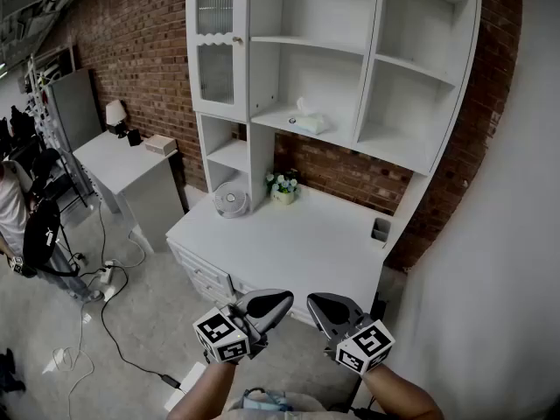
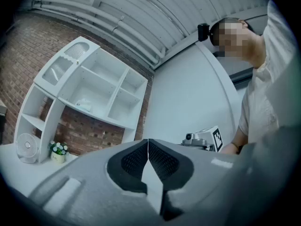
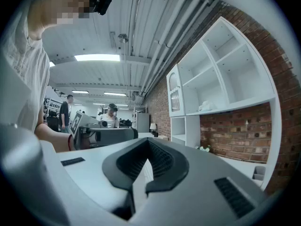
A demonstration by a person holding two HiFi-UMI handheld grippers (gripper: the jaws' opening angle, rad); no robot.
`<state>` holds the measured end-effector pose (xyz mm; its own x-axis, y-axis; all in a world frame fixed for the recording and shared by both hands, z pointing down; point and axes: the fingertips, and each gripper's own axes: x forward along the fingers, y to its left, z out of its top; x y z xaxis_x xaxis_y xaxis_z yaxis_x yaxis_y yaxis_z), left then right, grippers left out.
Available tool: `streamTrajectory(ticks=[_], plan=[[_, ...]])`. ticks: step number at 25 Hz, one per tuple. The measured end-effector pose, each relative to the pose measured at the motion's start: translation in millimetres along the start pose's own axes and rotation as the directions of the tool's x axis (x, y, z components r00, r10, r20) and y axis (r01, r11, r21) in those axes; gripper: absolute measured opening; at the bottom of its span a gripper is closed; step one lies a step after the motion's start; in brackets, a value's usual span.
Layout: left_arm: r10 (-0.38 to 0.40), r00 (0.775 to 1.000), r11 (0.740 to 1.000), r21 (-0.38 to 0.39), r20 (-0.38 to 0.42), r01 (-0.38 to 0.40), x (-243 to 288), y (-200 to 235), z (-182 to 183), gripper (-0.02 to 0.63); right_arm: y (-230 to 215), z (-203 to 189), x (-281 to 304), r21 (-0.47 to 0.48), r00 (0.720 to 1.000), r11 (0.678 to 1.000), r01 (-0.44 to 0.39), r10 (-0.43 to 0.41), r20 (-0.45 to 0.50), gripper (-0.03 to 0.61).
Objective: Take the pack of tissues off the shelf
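The pack of tissues [image 1: 308, 120] lies on a middle shelf of the white wall unit [image 1: 262, 24], white with a tuft sticking up; it also shows small in the left gripper view as a pale pack [image 2: 85, 104] and in the right gripper view [image 3: 207, 106]. My left gripper [image 1: 282, 300] and right gripper [image 1: 317, 303] hang low in front of the desk [image 1: 297, 243], far below the shelf, tips turned toward each other. Both are shut with nothing between the pads. The left gripper [image 2: 148, 147] and the right gripper [image 3: 148, 149] show pads pressed together.
On the desk stand a small fan [image 1: 231, 200], a pot of flowers [image 1: 283, 187] and a grey cup [image 1: 381, 230]. A second white table [image 1: 131, 166] with a lamp stands left. Cables [image 1: 105, 304] lie on the floor. A person [image 1: 26, 226] stands at the far left.
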<state>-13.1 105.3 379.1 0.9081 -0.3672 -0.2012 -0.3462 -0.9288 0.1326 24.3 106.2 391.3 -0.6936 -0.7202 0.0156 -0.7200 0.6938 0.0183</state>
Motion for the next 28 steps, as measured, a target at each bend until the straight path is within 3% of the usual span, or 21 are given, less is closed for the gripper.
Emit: streamTrajectory(ticks=[13, 18, 28], plan=[[0.003, 1.000, 1.000, -0.018, -0.024, -0.003, 21.5, -1.0, -13.0, 0.011, -17.7, -5.4, -8.8, 0.019, 1.000, 1.000, -0.011, 0.011, -0.006, 0.014], [0.001, 1.000, 1.000, -0.015, -0.019, -0.001, 32.7, -2.0, -14.7, 0.011, -26.1, 2.7, -12.9, -0.003, 0.999, 1.000, -0.010, 0.010, 0.053, 0.017], [0.011, 1.000, 1.000, 0.001, -0.014, -0.011, 51.9, -10.6, -23.6, 0.012, -40.8, -1.0, -25.8, 0.029, 0.997, 0.999, -0.044, 0.042, 0.064, 0.072]])
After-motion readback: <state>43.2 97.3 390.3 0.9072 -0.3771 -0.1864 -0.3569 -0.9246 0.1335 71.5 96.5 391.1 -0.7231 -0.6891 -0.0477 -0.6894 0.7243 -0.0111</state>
